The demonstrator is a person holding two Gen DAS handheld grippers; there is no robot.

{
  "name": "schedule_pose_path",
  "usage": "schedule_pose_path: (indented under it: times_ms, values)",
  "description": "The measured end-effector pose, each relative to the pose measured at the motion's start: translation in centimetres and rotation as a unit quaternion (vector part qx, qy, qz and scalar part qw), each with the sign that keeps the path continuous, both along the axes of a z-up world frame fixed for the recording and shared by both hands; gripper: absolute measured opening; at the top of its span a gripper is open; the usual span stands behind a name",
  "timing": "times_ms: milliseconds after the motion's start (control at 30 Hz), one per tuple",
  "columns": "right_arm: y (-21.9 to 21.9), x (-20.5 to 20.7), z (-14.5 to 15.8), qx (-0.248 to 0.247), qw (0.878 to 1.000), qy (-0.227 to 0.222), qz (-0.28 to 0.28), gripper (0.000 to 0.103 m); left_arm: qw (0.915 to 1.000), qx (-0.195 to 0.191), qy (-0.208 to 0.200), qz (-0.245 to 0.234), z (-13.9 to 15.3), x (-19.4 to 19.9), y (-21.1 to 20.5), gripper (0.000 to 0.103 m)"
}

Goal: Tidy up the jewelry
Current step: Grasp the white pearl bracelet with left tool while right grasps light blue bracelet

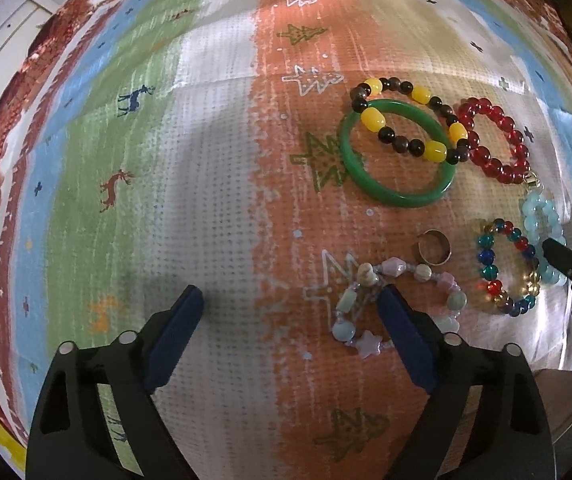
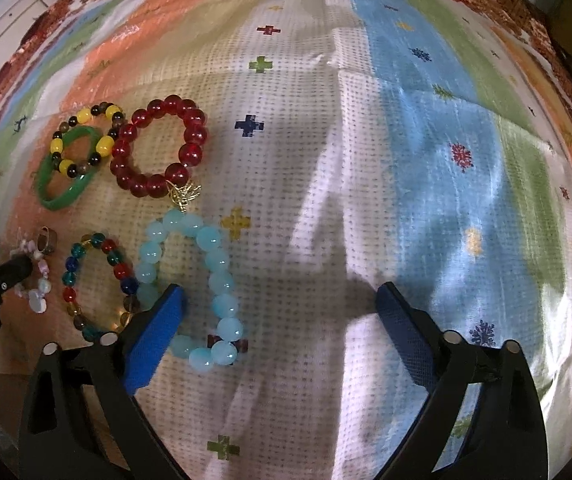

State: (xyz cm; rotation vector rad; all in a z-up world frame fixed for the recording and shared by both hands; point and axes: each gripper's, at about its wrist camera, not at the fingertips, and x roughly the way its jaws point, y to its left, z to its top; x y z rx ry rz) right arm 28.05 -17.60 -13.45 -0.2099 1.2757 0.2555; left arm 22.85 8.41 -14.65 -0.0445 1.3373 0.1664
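Several pieces of jewelry lie on a striped patterned cloth (image 1: 214, 184). A green bangle (image 1: 395, 196) lies under a yellow-and-black bead bracelet (image 1: 409, 120), beside a red bead bracelet (image 1: 493, 140). Nearer lie a pale blue bead bracelet (image 2: 210, 280), a multicolour bead bracelet (image 1: 505, 268), a metal ring (image 1: 433, 252) and a pastel bead bracelet (image 1: 405, 304). My left gripper (image 1: 289, 304) is open and empty, its right finger over the pastel bracelet. My right gripper (image 2: 280, 304) is open and empty, its left finger over the pale blue bracelet's edge.
The cloth (image 2: 405, 160) covers the whole surface, with folds and a brown floral border (image 1: 2, 184) at its edges. A white cabinet (image 2: 2, 24) stands beyond the far left edge. The right gripper's finger (image 1: 565, 264) shows at the right of the left wrist view.
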Motion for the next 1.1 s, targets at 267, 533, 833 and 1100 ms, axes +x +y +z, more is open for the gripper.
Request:
schedule_pose_path:
  times_ms: [267, 533, 833, 1100]
  values:
    - [-0.6, -0.2, 0.9, -0.006, 1.0, -0.016, 0.014, 0.054, 0.9998, 0.006, -0.006, -0.018, 1.1, -0.6, -0.7, 0.051]
    - [-1.4, 0.2, 1.4, -0.03, 0.999, -0.028, 0.02, 0.012, 0.9999, -0.012, -0.005, -0.011, 1.5, -1.3, -0.2, 0.006]
    - [-2.5, 0.5, 2.1, 0.006, 1.0, -0.019, 0.011, 0.012, 0.9987, -0.042, -0.028, 0.009, 3.4, -1.7, 1.0, 0.006]
    - [-2.1, -1.5, 5.3, 0.054, 0.998, -0.036, 0.026, 0.012, 0.9942, -0.08, -0.072, 0.008, 6.5, -2.9, 0.4, 0.006]
